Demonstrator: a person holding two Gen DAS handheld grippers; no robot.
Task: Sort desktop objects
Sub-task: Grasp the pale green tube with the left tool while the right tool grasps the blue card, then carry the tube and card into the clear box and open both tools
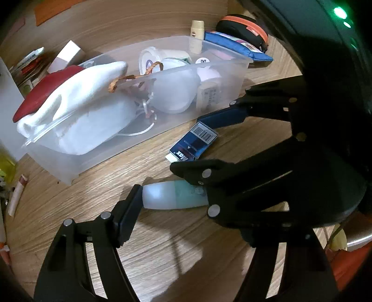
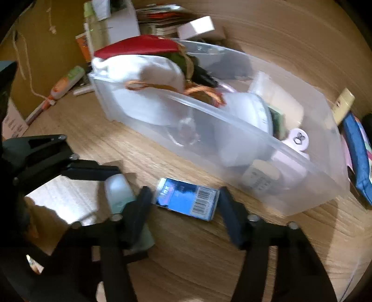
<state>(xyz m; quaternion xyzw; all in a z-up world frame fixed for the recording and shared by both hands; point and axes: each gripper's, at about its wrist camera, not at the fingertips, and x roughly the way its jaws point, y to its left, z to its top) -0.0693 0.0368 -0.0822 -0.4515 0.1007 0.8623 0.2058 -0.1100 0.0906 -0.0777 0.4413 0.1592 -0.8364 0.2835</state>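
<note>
Our right gripper [image 2: 183, 204], fingers spread, straddles a glossy blue barcoded box [image 2: 188, 201]; left gripper [image 1: 172, 197] spread around a seemingly frosted bottle [image 1: 172, 195]

a home desk: wooden top [image 1: 162, 244], cluttered storage bin [image 1: 130, 148].

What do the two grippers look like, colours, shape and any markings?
Both are matte black plastic with open, strut-like linkage frames joined by round silver pins. The left gripper and the right gripper each end in flat rectangular fingers faced with dark navy pads. No cables, sleeves or printed markings are visible. A green indicator light glows on a dark housing above.
</note>
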